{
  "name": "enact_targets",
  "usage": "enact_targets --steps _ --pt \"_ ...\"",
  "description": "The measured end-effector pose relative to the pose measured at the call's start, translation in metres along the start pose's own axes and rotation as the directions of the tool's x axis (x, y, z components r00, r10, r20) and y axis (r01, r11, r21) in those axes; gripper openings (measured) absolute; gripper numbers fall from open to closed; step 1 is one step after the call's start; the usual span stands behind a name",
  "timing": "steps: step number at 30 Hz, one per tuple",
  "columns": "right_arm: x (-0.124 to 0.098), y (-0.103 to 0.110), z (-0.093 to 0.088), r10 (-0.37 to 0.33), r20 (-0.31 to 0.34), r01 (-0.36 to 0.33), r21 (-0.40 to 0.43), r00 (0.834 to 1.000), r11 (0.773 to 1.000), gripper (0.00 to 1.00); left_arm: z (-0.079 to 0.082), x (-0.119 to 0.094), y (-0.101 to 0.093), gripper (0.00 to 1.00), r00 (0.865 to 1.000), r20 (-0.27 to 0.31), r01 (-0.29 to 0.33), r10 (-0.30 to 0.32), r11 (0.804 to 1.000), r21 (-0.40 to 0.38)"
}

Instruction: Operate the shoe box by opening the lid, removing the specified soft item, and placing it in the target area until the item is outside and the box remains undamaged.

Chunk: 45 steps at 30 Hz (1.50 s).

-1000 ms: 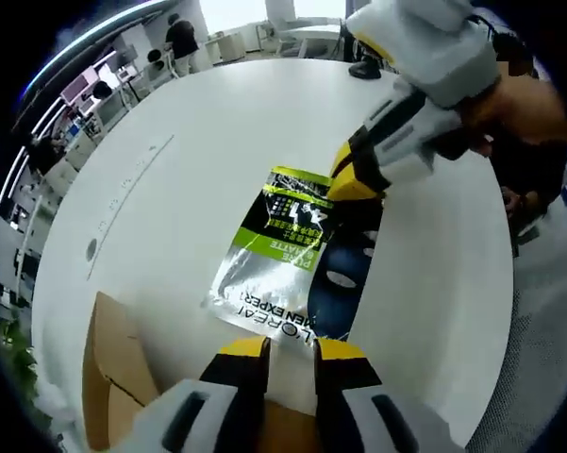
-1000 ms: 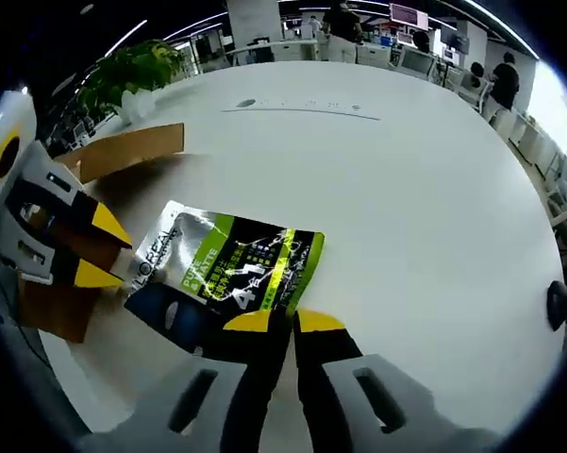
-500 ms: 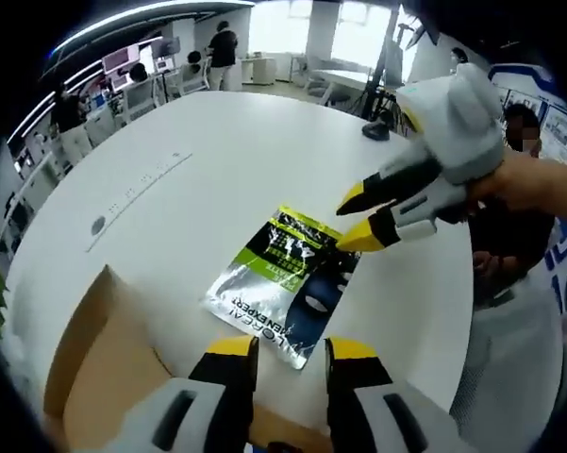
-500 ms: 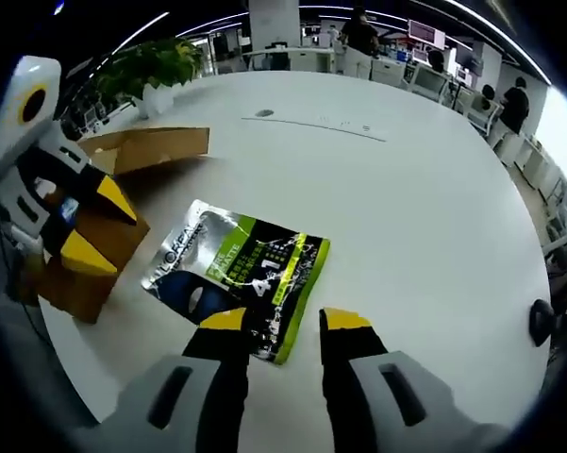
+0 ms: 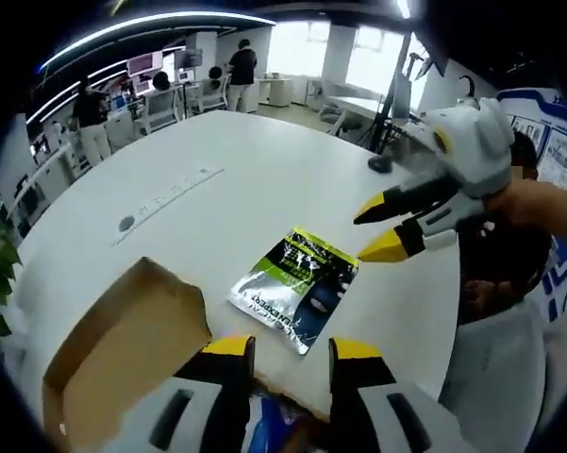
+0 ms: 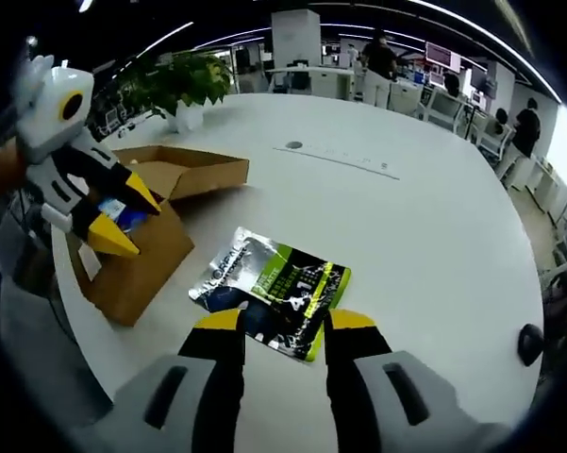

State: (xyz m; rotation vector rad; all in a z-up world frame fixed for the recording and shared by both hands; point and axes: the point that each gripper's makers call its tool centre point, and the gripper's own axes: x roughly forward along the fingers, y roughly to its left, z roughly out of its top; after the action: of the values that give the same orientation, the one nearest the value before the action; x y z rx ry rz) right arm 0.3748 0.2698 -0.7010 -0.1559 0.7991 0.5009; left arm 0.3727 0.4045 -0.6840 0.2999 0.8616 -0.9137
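Pouch [image 6: 272,295] is out of the box and lying flat on the white table [image 6: 425,217] now, silver and green side up, with nothing touching it. A second ago my right gripper [image 6: 281,321] was pinched on its edge; now those jaws are spread wide and I've pulled back and up, so it hovers above the pouch's near edge with nothing in it. My left gripper [image 5: 288,347] has backed off too, jaws apart and empty, hanging over the near rim of the shoe box [image 6: 141,255].

So I'd call the placing part basically done: the soft item is outside, just beside the box and not touching it. The cardboard looks fine from what I can see, no tears, lid flap [image 6: 191,170] folded open. There's something blue still sitting inside the box [image 5: 264,420], can't tell what.

Around: a potted plant [image 6: 184,80] at the far edge of the table, a dark mouse-like thing [image 6: 529,343] off to the side, people and desks well back. Nothing in the way of either gripper.
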Motion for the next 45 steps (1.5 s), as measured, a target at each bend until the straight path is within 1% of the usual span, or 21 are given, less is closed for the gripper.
enact_targets --steps 5,6,12,17,18,23,26,29,30,32,35,36,37,39,42,44,45 --pt "-0.006 0.018 0.01 0.036 0.021 -0.036 -0.017 0.999 0.999 0.31 -0.015 -0.018 0.015 0.31 0.999 0.01 -0.035 0.036 0.999 -0.042" --pt "-0.007 0.026 0.013 0.052 0.027 -0.051 -0.02 0.998 0.998 0.31 -0.018 -0.02 0.017 0.31 0.999 0.012 -0.04 0.041 0.998 -0.048" --pt "-0.008 0.054 0.027 0.115 0.058 -0.113 -0.023 0.992 0.993 0.33 -0.033 -0.042 0.032 0.31 0.996 0.032 -0.08 0.083 0.992 -0.101" --pt "-0.002 0.078 0.034 0.161 0.067 -0.16 -0.029 0.985 0.987 0.32 -0.045 -0.059 0.042 0.31 0.993 0.036 -0.109 0.114 0.986 -0.124" --pt "-0.002 0.082 0.035 0.169 0.068 -0.167 -0.03 0.983 0.986 0.32 -0.05 -0.065 0.048 0.31 0.991 0.037 -0.121 0.126 0.984 -0.128" --pt "0.004 0.105 0.039 0.209 0.066 -0.207 -0.026 0.976 0.978 0.32 -0.065 -0.089 0.061 0.32 0.984 0.051 -0.161 0.172 0.973 -0.168" --pt "0.011 0.123 0.045 0.237 0.079 -0.236 -0.027 0.968 0.971 0.31 -0.078 -0.102 0.068 0.33 0.979 0.046 -0.186 0.198 0.965 -0.185" --pt "0.016 0.137 0.05 0.26 0.086 -0.259 -0.027 0.962 0.966 0.31 -0.093 -0.116 0.075 0.33 0.972 0.04 -0.218 0.231 0.952 -0.213" --pt "0.017 0.144 0.052 0.272 0.087 -0.27 -0.03 0.958 0.962 0.31 -0.095 -0.118 0.076 0.33 0.971 0.04 -0.223 0.237 0.951 -0.215" --pt "0.021 0.155 0.055 0.292 0.086 -0.29 -0.036 0.952 0.956 0.31 -0.105 -0.127 0.08 0.33 0.965 0.038 -0.242 0.258 0.942 -0.233" --pt "0.026 0.165 0.057 0.309 0.082 -0.306 -0.045 0.948 0.951 0.3 -0.116 -0.138 0.086 0.33 0.958 0.041 -0.264 0.285 0.925 -0.273" --pt "0.028 0.17 0.058 0.319 0.082 -0.316 -0.044 0.944 0.948 0.3 -0.119 -0.143 0.089 0.33 0.954 0.045 -0.269 0.295 0.916 -0.298" --pt "0.03 0.174 0.06 0.327 0.082 -0.325 -0.043 0.941 0.945 0.3 -0.122 -0.146 0.091 0.33 0.952 0.045 -0.275 0.303 0.911 -0.308" --pt "0.034 0.182 0.062 0.338 0.08 -0.336 -0.042 0.938 0.941 0.3 -0.13 -0.154 0.096 0.33 0.946 0.039 -0.293 0.321 0.903 -0.314" --pt "0.044 0.194 0.062 0.356 0.068 -0.354 -0.046 0.932 0.934 0.29 -0.143 -0.164 0.105 0.33 0.936 0.027 -0.322 0.352 0.882 -0.344" --pt "0.049 0.2 0.062 0.363 0.06 -0.36 -0.053 0.93 0.932 0.29 -0.15 -0.167 0.108 0.33 0.93 0.017 -0.338 0.368 0.872 -0.354" --pt "0.052 0.204 0.062 0.366 0.057 -0.363 -0.053 0.929 0.93 0.29 -0.156 -0.17 0.111 0.33 0.925 0.007 -0.353 0.38 0.864 -0.358"
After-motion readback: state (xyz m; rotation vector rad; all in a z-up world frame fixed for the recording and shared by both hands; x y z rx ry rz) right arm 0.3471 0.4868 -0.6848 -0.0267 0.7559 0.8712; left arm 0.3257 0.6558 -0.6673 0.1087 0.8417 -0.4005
